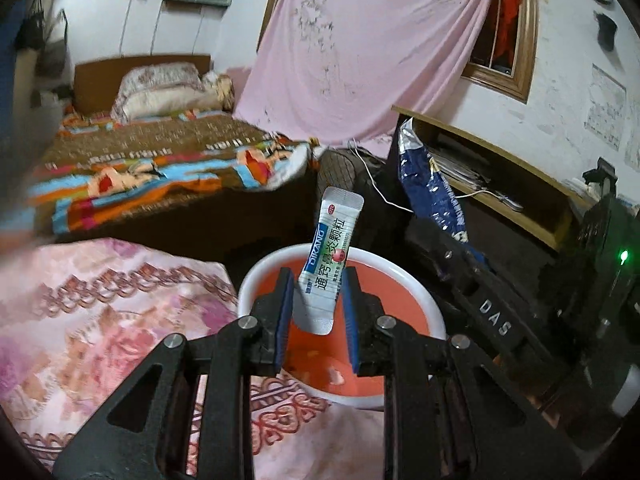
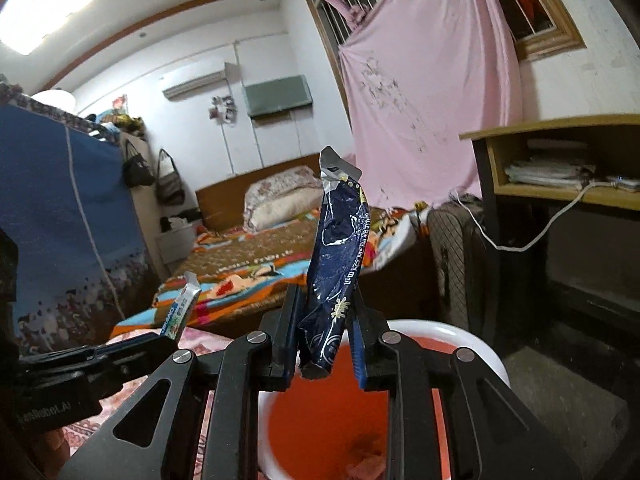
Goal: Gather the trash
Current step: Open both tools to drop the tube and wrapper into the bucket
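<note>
Orange inside and white at the rim, the bin (image 1: 416, 292) sits right under both of my claws. My left claw (image 1: 316, 304) is clamped on a white medicine sachet (image 1: 332, 256), which stands nearly upright and leans toward one o'clock above the bin's mouth. In the right wrist view my right claw (image 2: 326, 338) has a crumpled dark blue snack wrapper (image 2: 340, 256) between its blue pads (image 2: 358, 354), pointing up at twelve o'clock over the bin (image 2: 472, 340). The left pad touches the wrapper; at the right pad I see a sliver of gap, so I cannot tell whether that grip is firm. A few scraps (image 2: 366, 460) lie on the bin's floor. At nine o'clock of the bin in the left view lies a pink patterned cloth (image 1: 100, 312); the bed (image 1: 160, 160) stands beyond at eleven o'clock.
</note>
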Demonstrator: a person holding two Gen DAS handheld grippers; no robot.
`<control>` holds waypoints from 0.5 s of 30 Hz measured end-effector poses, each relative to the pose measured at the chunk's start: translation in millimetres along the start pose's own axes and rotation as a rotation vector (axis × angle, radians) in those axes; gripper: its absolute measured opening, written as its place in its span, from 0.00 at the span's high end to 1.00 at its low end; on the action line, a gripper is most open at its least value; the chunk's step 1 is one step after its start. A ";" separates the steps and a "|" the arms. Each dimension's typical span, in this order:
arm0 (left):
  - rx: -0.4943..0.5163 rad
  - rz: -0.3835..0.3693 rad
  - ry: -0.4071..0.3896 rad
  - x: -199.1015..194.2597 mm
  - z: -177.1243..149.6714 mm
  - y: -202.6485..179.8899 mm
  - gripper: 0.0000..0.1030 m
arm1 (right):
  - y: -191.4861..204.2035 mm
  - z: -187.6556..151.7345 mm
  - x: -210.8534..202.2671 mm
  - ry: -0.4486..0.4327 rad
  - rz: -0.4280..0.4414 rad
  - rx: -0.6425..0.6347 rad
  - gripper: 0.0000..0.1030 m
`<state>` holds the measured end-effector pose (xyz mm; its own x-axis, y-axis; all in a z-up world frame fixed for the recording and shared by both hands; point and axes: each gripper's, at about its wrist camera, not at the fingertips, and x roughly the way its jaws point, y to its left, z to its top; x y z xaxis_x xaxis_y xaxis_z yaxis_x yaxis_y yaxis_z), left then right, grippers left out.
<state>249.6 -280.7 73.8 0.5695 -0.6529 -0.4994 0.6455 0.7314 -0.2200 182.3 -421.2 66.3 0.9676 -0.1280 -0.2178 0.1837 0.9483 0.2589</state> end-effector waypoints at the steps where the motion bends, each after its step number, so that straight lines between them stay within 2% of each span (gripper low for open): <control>1: -0.013 -0.010 0.013 3.7 0.8 0.2 0.92 | -1.4 -0.7 1.7 0.011 -0.003 0.005 0.79; 9: -0.069 -0.030 0.080 22.1 1.0 -0.5 0.91 | -5.7 -5.7 9.4 0.073 -0.016 0.023 0.77; 15: -0.112 -0.043 0.102 25.4 0.7 2.7 0.85 | -6.4 -8.1 11.3 0.092 -0.020 0.029 0.73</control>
<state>266.2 -295.4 61.2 0.4842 -0.6650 -0.5686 0.6040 0.7242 -0.3327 190.7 -426.4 54.6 0.9439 -0.1187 -0.3082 0.2093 0.9368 0.2802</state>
